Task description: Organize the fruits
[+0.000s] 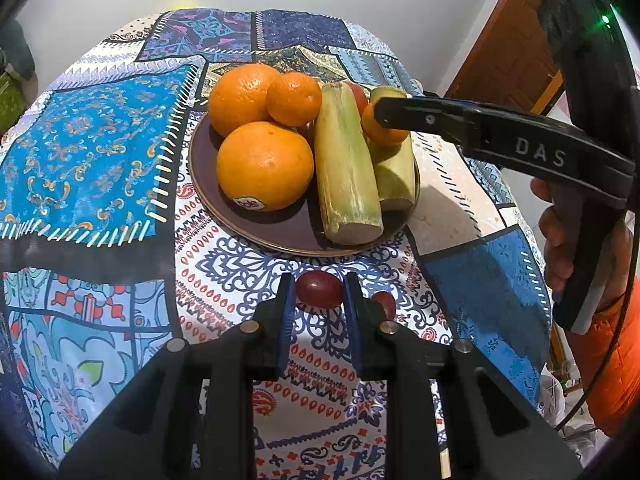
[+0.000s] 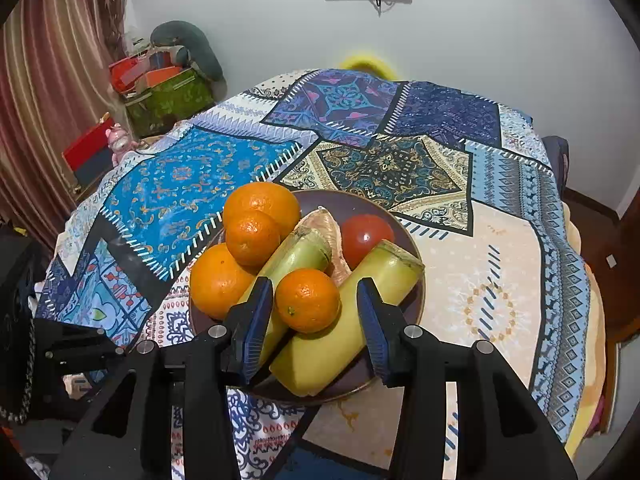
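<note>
A brown plate (image 1: 208, 184) on the patterned tablecloth holds several oranges, two green-yellow cane pieces (image 1: 346, 168) and a red tomato (image 2: 366, 236). My left gripper (image 1: 318, 292) sits low over the cloth, its jaws close on either side of a red grape (image 1: 319, 289). A second grape (image 1: 385, 303) lies just right of it. My right gripper (image 2: 316, 304) is open over the plate, its fingers apart on either side of a small mandarin (image 2: 307, 300) that rests on the cane pieces (image 2: 340, 340); it also shows in the left wrist view (image 1: 384, 126).
The table drops away at the right, where a wooden door (image 1: 508, 52) stands. Boxes and clutter (image 2: 160, 92) sit past the far left edge. A yellow chair back (image 2: 366, 62) shows behind the table.
</note>
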Available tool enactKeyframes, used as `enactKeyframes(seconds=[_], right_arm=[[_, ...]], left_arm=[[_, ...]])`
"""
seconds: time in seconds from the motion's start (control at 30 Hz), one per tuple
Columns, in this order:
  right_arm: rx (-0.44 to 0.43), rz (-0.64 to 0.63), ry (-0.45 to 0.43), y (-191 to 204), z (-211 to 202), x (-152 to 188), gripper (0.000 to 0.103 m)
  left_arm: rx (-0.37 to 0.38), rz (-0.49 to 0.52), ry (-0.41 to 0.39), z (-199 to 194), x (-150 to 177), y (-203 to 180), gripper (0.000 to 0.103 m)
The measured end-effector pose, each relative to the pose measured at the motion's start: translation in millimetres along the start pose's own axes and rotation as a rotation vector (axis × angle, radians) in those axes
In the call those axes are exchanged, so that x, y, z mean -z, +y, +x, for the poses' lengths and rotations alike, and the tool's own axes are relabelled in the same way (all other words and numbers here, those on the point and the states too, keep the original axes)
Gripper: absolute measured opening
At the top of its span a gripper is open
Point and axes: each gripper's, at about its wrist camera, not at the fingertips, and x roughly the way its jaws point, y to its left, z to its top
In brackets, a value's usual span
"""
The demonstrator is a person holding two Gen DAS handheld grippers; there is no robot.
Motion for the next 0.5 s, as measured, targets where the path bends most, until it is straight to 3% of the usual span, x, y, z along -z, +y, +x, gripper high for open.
enactKeyframes(seconds=[0.27,0.5], right_arm=[[-0.035,0.006,-0.001,9,-27,16,0.045],[-0.04,0.006,0.042,18,-24,39,0.045]], left_arm=[[-0.012,-0.008,-0.045,-24,-2,0,0.024],[-0.021,-0.011,-0.055,-35,4,0,0.024]])
